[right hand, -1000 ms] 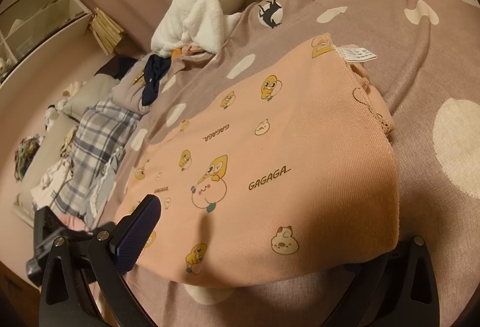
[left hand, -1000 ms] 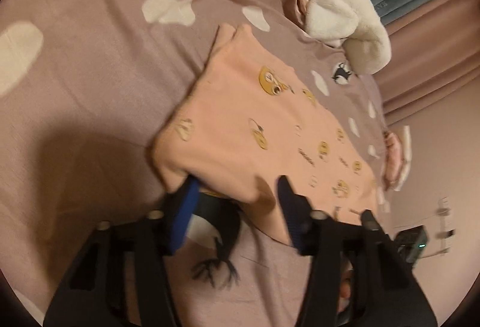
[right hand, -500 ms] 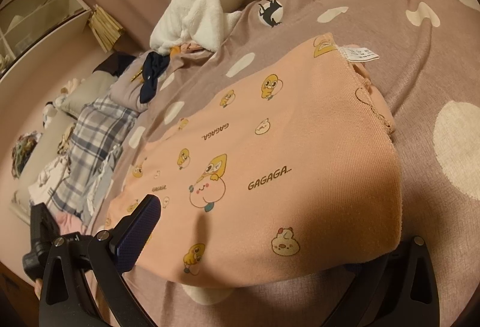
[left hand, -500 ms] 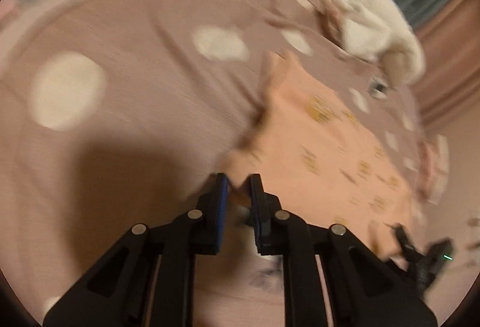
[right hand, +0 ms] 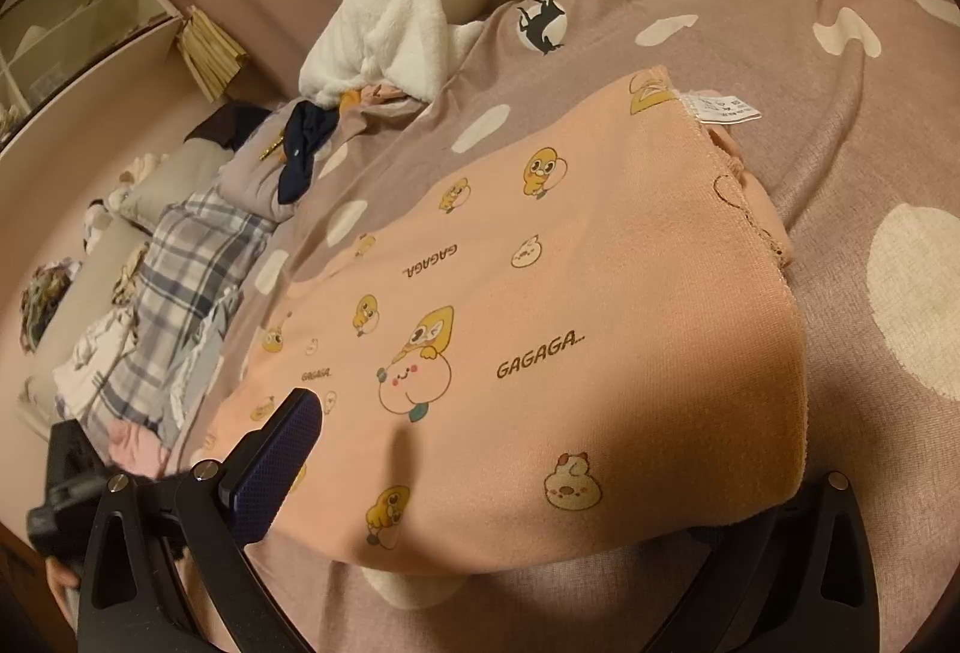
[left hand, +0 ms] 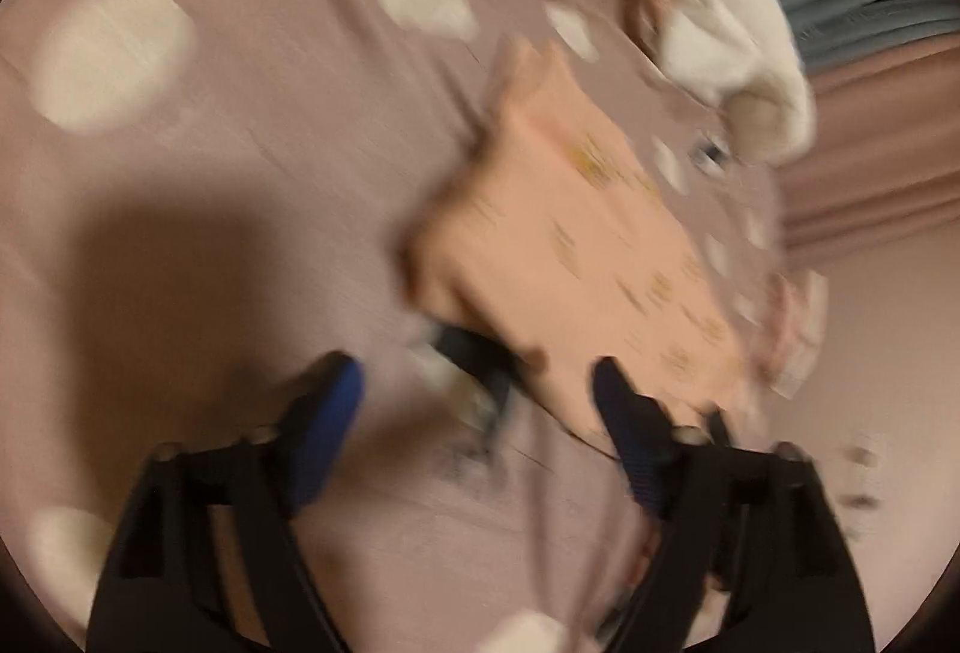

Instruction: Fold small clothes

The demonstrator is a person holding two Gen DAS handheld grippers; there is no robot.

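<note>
On the mauve bedspread [right hand: 750, 53] with its pale blotches lies the peach garment [right hand: 540, 305], folded flat, printed with little yellow chicks and the word GAGAGA, its white care label [right hand: 723, 107] sticking out at the far edge. The right gripper [right hand: 534, 473] stands wide at the near hem: one blue pad sits just left of the cloth, the other finger is tucked under the near right corner, and nothing is pinched. The left gripper [left hand: 474, 413], seen through heavy blur, has just been opening its jaws; they gape at the garment's other end, one pad against its edge, gripping nothing. Beyond, a white fleecy bundle [right hand: 444, 11] rests on the bedspread, with a plaid garment [right hand: 180, 287] heaped further left.
</note>
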